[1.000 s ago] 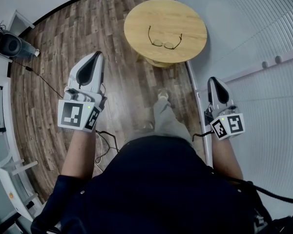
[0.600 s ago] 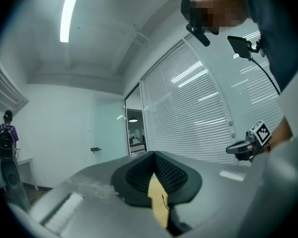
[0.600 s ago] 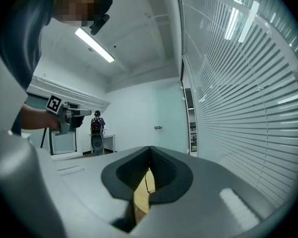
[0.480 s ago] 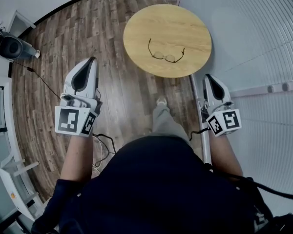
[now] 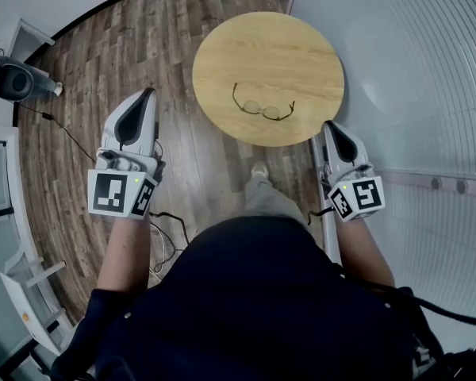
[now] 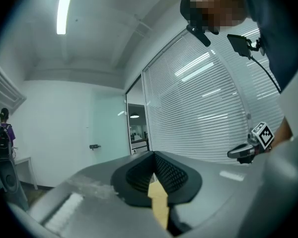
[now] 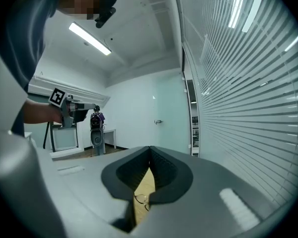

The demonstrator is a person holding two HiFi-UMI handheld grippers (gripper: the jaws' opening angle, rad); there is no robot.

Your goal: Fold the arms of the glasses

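I'm looking down on a round wooden counter (image 5: 301,38) with the glasses (image 5: 262,108) lying on it, a little toward its near edge. They are sitting lenses-near, and both thin dark arms are standing open and pointing toward the far side. Nothing is touching them.

I'm holding the left gripper (image 5: 148,93) out over the wooden floor (image 5: 182,22), left of the counter and well apart from the glasses. Its fingers (image 6: 139,170) are pressing together at the tips and gripping nothing. Only a sliver of the counter's yellow wood is showing through the gap below the tips.

I'm holding the right gripper (image 5: 330,125) just beside the counter's near right edge, near the glasses but apart from them. Its fingers (image 7: 166,172) are also meeting at the tips with nothing between them. In the right gripper view, part of the glasses' frame is showing through the gap below the tips, down on the wood.

Each gripper is carrying a cube (image 5: 117,194) of black-and-white square markers at its near end. A dark speaker (image 5: 14,78) is standing at the far left of the floor. White blinds (image 5: 428,70) are running along the right side.
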